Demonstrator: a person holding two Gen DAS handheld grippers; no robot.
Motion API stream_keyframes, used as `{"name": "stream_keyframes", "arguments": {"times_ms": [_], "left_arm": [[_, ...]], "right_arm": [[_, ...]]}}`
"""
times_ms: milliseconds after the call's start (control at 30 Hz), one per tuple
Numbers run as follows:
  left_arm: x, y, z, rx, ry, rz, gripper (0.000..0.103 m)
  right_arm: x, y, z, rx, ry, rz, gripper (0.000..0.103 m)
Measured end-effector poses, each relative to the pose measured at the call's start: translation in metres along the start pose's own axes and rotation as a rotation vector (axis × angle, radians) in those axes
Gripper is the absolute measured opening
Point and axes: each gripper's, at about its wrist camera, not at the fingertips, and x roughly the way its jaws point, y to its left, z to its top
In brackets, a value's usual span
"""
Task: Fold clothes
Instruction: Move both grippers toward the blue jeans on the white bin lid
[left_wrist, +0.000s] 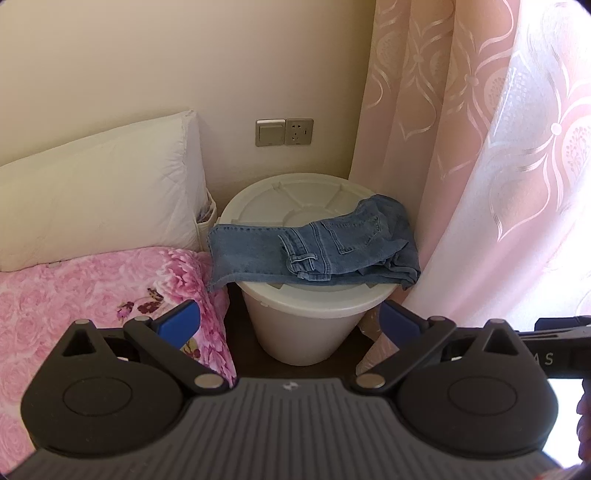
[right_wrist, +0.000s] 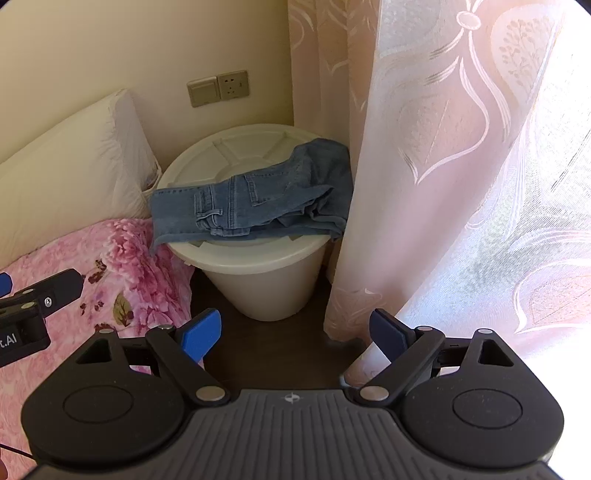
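Note:
Blue jeans (left_wrist: 314, 245) lie folded and rumpled on the lid of a white round bin (left_wrist: 303, 325), one end hanging off its left side. They also show in the right wrist view (right_wrist: 255, 199) on the same bin (right_wrist: 258, 280). My left gripper (left_wrist: 290, 323) is open and empty, held short of the bin. My right gripper (right_wrist: 295, 334) is open and empty above the dark floor in front of the bin. The left gripper's side shows at the left edge of the right wrist view (right_wrist: 40, 295).
A bed with a pink floral cover (left_wrist: 92, 295) and a white pillow (left_wrist: 99, 192) stands left of the bin. A pink patterned curtain (left_wrist: 480, 166) hangs right of it. A wall switch and socket (left_wrist: 284, 132) sit above the bin.

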Motion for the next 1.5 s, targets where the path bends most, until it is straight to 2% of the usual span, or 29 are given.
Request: {"name": "stream_keyframes", "arguments": {"times_ms": [767, 1267, 1500], "left_arm": [[0.016, 0.000, -0.007, -0.021, 0.018, -0.008, 0.102], [0.026, 0.030, -0.007, -0.046, 0.045, -0.019, 0.102], [0.037, 0.048, -0.012, -0.068, 0.085, -0.011, 0.102]], "right_arm": [[0.008, 0.010, 0.001, 0.000, -0.004, -0.007, 0.090], [0.014, 0.034, 0.007, -0.010, 0.006, -0.016, 0.090], [0.024, 0.034, 0.005, -0.013, -0.046, -0.006, 0.090]]}}
